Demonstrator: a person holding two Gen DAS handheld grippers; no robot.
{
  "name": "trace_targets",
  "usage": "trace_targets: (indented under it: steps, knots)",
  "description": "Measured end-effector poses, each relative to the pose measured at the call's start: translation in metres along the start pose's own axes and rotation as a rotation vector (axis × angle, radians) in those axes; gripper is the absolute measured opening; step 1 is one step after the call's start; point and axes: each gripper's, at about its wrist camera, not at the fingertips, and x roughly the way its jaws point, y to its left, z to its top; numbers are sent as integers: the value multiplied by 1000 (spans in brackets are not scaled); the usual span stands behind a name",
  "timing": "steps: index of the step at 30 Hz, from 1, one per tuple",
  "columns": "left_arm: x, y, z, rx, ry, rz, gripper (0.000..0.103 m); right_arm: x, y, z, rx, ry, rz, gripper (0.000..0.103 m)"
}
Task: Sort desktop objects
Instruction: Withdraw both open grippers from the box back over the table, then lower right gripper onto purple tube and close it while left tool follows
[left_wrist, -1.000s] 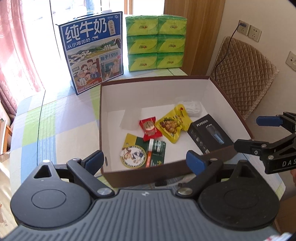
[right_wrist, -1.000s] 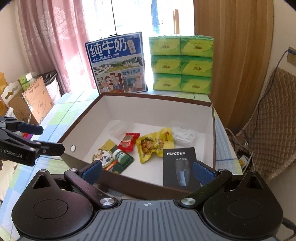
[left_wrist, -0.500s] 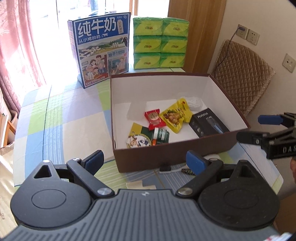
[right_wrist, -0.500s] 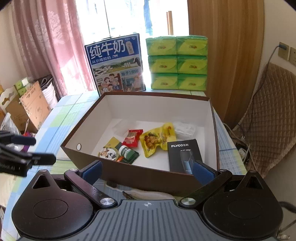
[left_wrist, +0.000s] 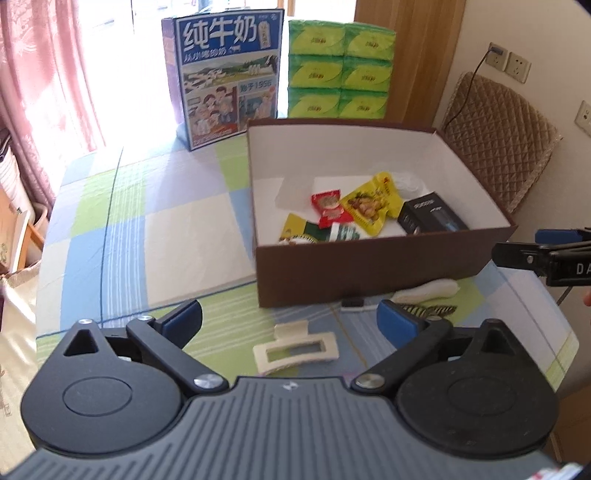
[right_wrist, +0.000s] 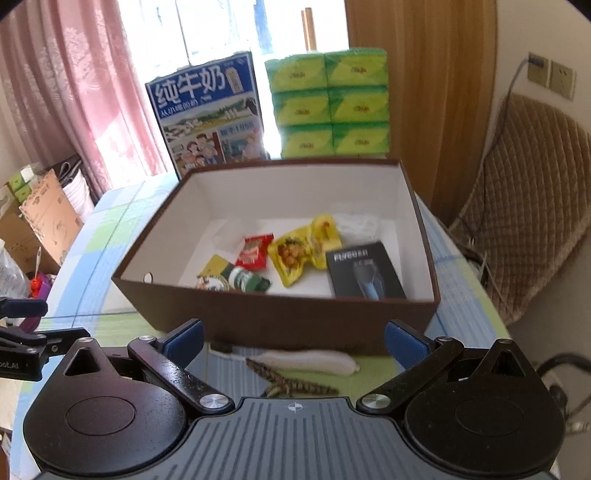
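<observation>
A brown box (left_wrist: 369, 266) (right_wrist: 280, 321) with a white inside holds a red snack packet (left_wrist: 327, 205), a yellow snack bag (left_wrist: 371, 206), a green packet (right_wrist: 236, 278) and a black shaver box (right_wrist: 364, 269). On the table in front of it lie a cream hair claw (left_wrist: 295, 350), a white oblong piece (right_wrist: 306, 360) and a striped brown hair clip (right_wrist: 291, 384). My left gripper (left_wrist: 290, 319) is open just above the cream claw. My right gripper (right_wrist: 293, 339) is open over the white piece and striped clip, and shows at the left wrist view's right edge (left_wrist: 535, 254).
A blue milk carton box (left_wrist: 225, 74) and stacked green tissue packs (left_wrist: 338, 70) stand behind the brown box. A quilted chair (left_wrist: 495, 155) sits to the right. The checked tablecloth (left_wrist: 129, 229) spreads left. Cardboard boxes (right_wrist: 44, 218) stand off the table's left side.
Both grippers have pulled back from over the box toward the table's near edge. The hair claw, white piece and striped clip in front of the box have come into view.
</observation>
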Motion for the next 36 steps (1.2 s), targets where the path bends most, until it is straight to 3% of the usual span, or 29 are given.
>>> trace_targets:
  steps: [4,12,18,27,36]
  knots:
    - [0,3,-12,-9,29,-21,99,2,-5,-16,39,43,27,101]
    - [-3,5,-40,12,16,53,100,1,-9,-48,50,69,2,101]
    - [3,13,-58,-28,98,24,100,0,-11,-68,51,78,30,101]
    - [11,6,-82,-9,169,10,100,14,-9,-84,12,182,-20,101]
    - [17,19,-88,-58,202,25,100,24,-3,-95,-47,180,66,101]
